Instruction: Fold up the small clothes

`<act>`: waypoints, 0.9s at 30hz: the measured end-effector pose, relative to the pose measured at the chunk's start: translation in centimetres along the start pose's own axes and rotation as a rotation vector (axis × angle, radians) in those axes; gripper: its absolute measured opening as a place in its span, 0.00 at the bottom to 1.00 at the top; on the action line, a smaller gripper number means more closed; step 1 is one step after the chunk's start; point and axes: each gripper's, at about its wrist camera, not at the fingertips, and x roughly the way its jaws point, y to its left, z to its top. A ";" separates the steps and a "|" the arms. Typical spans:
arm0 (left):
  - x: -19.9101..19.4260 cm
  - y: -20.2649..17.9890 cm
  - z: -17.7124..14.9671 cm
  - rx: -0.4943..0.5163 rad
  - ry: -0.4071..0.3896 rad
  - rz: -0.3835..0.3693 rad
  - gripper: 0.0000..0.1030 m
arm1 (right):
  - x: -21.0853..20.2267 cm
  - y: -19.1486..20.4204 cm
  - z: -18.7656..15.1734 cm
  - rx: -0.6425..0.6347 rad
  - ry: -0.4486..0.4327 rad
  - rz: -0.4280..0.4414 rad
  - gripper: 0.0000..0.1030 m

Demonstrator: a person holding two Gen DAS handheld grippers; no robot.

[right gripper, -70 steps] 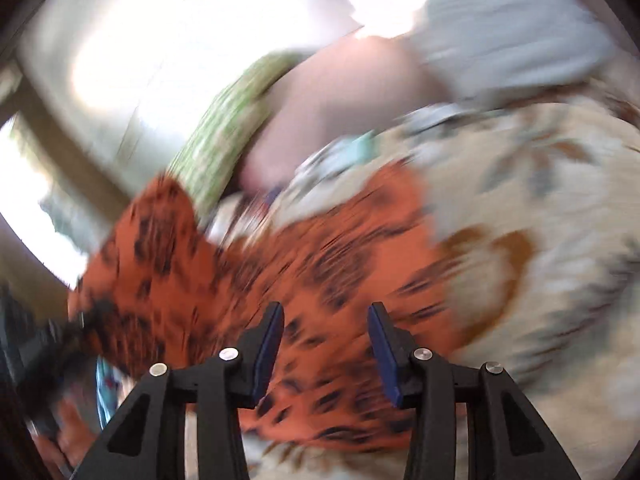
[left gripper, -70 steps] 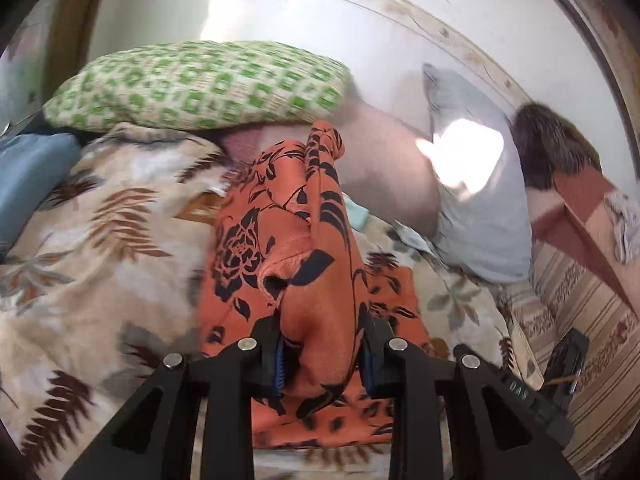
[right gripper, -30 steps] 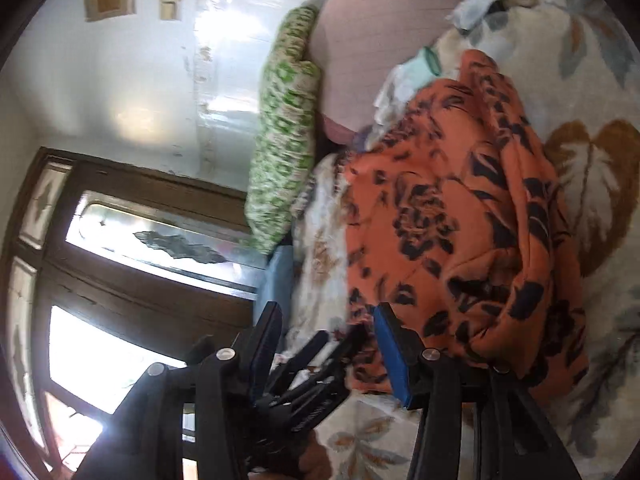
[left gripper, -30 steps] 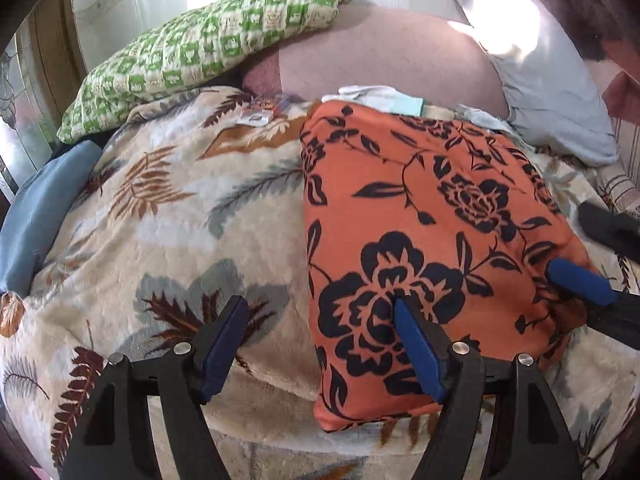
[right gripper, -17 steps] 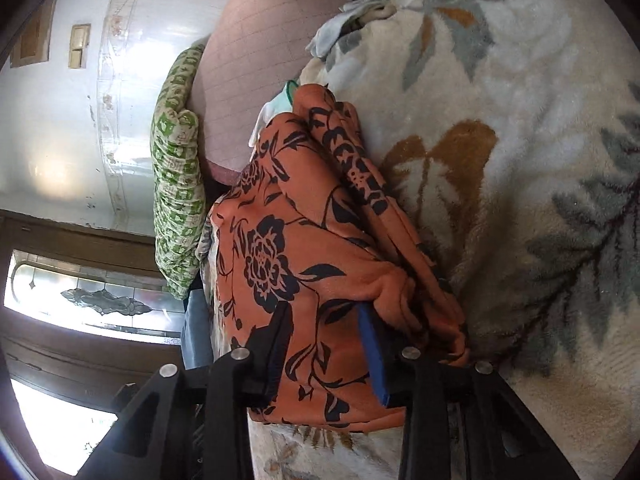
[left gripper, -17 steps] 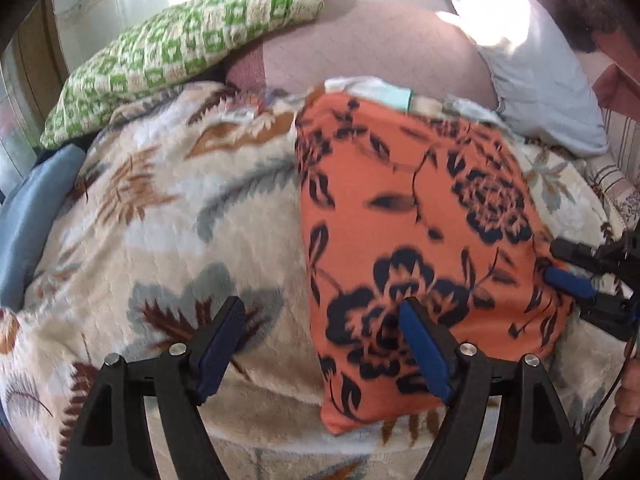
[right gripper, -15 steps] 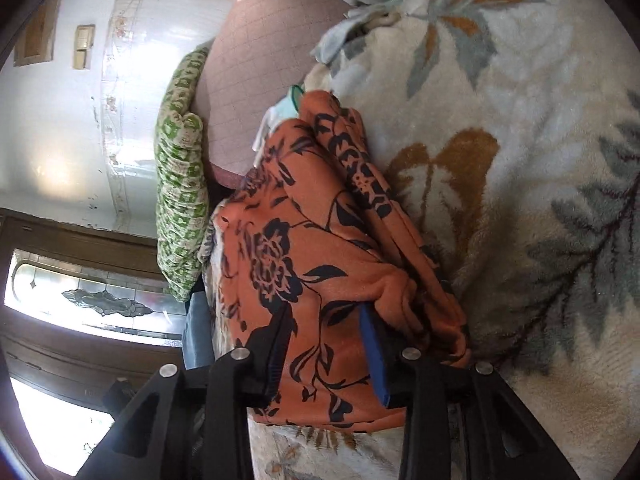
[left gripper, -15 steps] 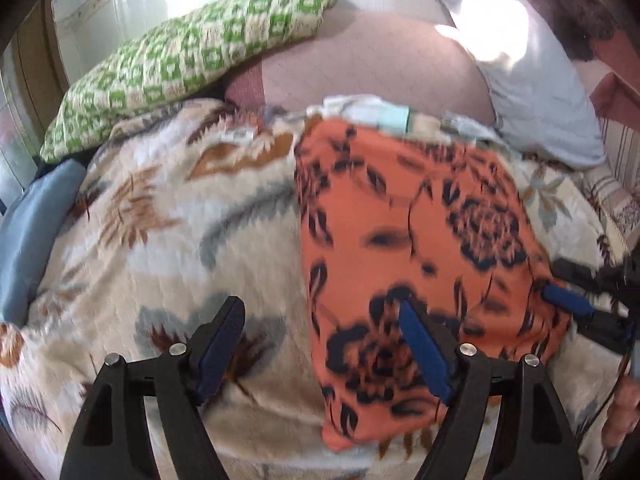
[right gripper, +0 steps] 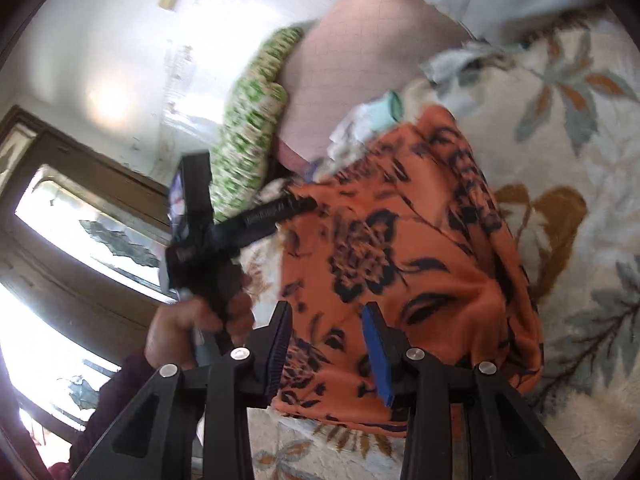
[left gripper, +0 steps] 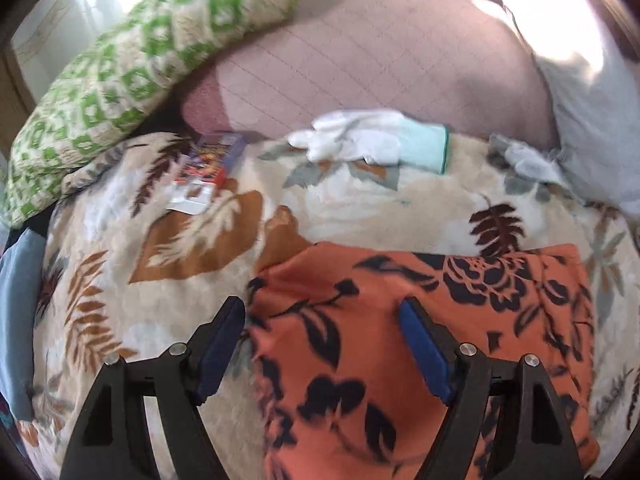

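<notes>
Orange black-floral garment [left gripper: 420, 340]; green-checked pillow [left gripper: 132, 76].

The orange garment [left gripper: 420, 344] is a soft fabric printed with black flowers, leaves and thin stems; it lies folded into a compact, roughly rectangular packet on the leaf-patterned blanket [left gripper: 352, 216]; in the left wrist view its far edge runs nearly straight across, with a slightly raised fold line along it, and its left edge drops down toward the bottom of the frame; the surface is mostly flat with shallow ripples; in the right wrist view the same garment [right gripper: 400, 264] shows as a thick, layered bundle, its right side bunched into rounded folds stacked one over another, its near edge lying on the blanket.
</notes>
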 end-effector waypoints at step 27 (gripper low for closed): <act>-5.3 2.4 -13.8 0.036 -0.083 -0.146 0.84 | 0.0 -2.8 0.9 0.106 -0.057 -0.043 0.45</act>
